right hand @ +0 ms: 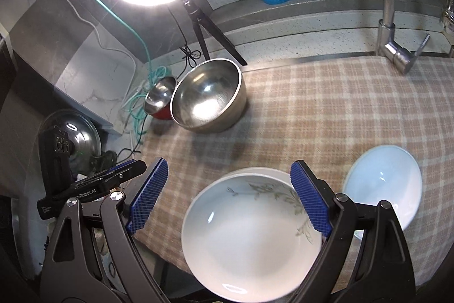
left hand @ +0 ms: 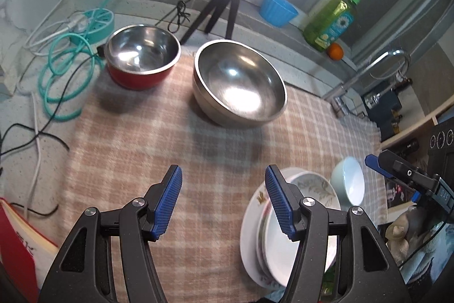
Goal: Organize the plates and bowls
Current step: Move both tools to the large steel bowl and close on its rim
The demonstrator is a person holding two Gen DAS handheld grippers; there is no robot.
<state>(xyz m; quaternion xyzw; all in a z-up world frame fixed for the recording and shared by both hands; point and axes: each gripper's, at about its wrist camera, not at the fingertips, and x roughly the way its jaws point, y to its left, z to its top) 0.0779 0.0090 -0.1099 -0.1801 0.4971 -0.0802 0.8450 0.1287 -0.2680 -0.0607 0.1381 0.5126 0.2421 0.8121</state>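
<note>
Plate stack (right hand: 249, 234): white leaf-patterned dish atop wider plates, near edge of checked cloth (right hand: 326, 110); possibly overhanging, view unclear. Pale blue bowl (right hand: 383, 183) just beside it. Steel bowl (left hand: 239, 83) and red bowl (left hand: 142, 56) at the far side. Right gripper (right hand: 228, 196) spread wide above stack, empty. Left gripper (left hand: 224, 200) half spread, empty. Risk: a nudge could tip the stack off the edge.

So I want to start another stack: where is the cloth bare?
The checked cloth lies bare in the middle, between the large steel bowl, the red steel bowl and the plate stack. The corner around the stack and the pale blue bowl is crowded.
</note>
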